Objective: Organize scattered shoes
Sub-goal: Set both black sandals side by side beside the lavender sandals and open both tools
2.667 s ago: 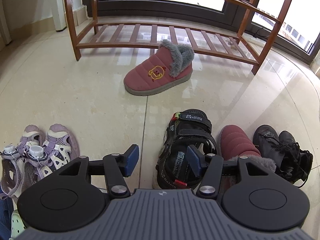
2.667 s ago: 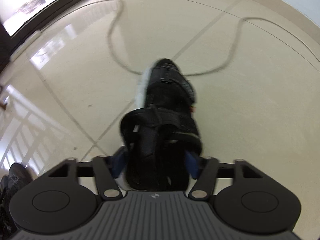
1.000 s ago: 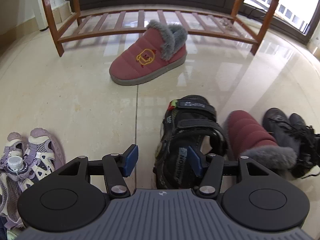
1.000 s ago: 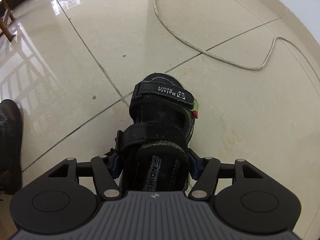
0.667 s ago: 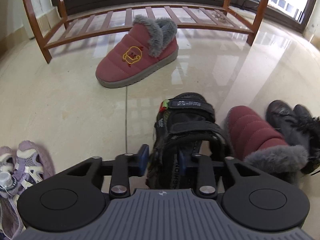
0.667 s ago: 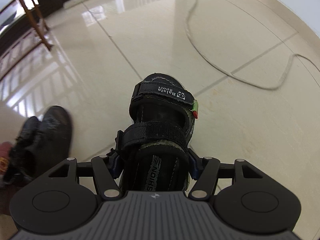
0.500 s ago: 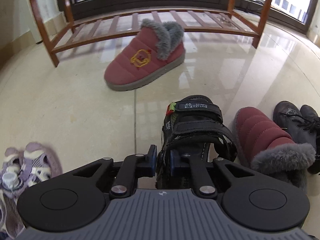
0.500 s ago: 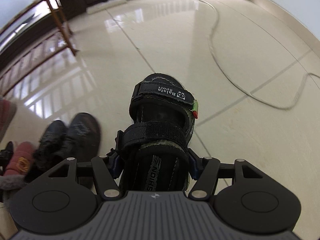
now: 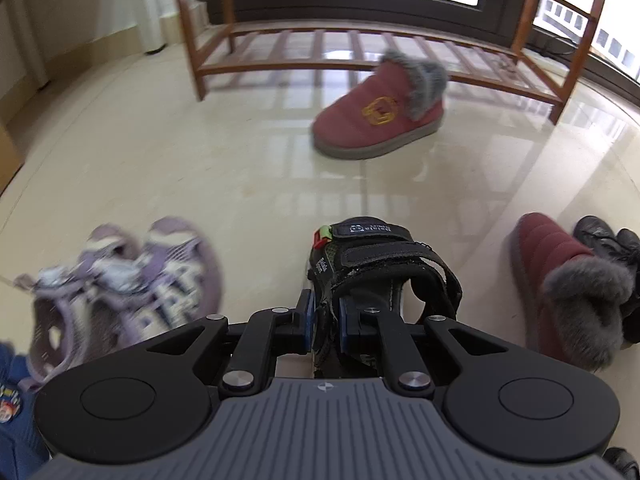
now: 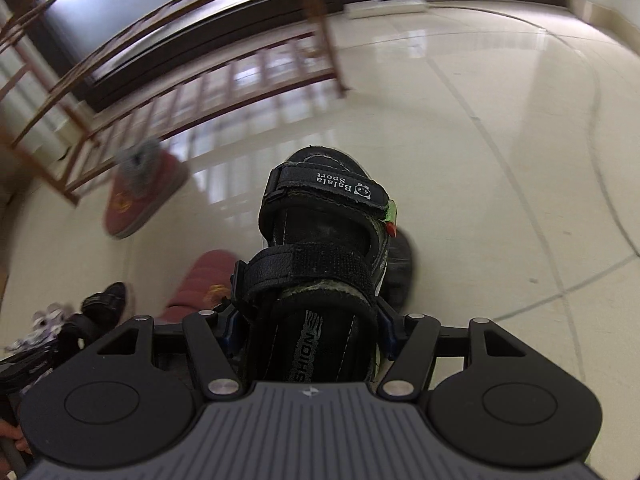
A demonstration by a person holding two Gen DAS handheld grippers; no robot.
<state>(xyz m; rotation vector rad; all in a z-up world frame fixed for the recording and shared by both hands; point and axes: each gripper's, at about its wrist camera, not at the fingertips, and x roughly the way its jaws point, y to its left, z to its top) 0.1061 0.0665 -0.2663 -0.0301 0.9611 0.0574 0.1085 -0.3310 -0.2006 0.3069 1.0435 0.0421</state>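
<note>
Left gripper [image 9: 324, 318] jaws clenched on side wall of black sandal [image 9: 380, 264], near purple sandals [image 9: 120, 280]. Right gripper [image 10: 308, 330] jaws grasping second black sandal [image 10: 320, 240] across heel, above floor [image 10: 500, 160]; shoe rack [image 9: 360, 48] beyond.

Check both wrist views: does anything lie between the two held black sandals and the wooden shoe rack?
Only the red fur-lined boot lies on the floor before the wooden shoe rack, toward its right half. The floor ahead of the left sandal looks bare, as does the visible lower shelf. The right sandal is also held.
</note>
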